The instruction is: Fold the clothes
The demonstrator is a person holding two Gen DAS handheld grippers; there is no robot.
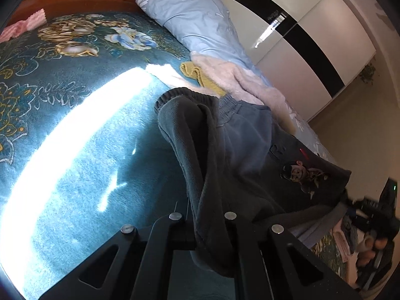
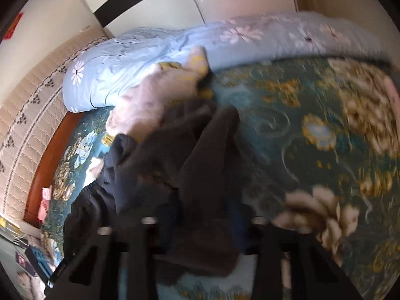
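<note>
A dark grey sweatshirt (image 1: 250,155) with a cartoon print lies partly lifted over the teal floral bedspread (image 1: 82,150). My left gripper (image 1: 205,227) is shut on a fold of its dark fleece fabric, which hangs between the jaws. In the right wrist view, blurred by motion, my right gripper (image 2: 202,227) is shut on another part of the same dark sweatshirt (image 2: 190,160), held above the bedspread (image 2: 312,137). The other gripper shows faintly at the right edge of the left wrist view.
A pale pink fluffy garment (image 1: 240,80) and a yellow cloth (image 1: 197,75) lie behind the sweatshirt, against a light blue flowered pillow (image 1: 197,17). A pink towel (image 1: 25,25) sits at the far corner. White wardrobe doors (image 1: 312,37) stand beyond the bed.
</note>
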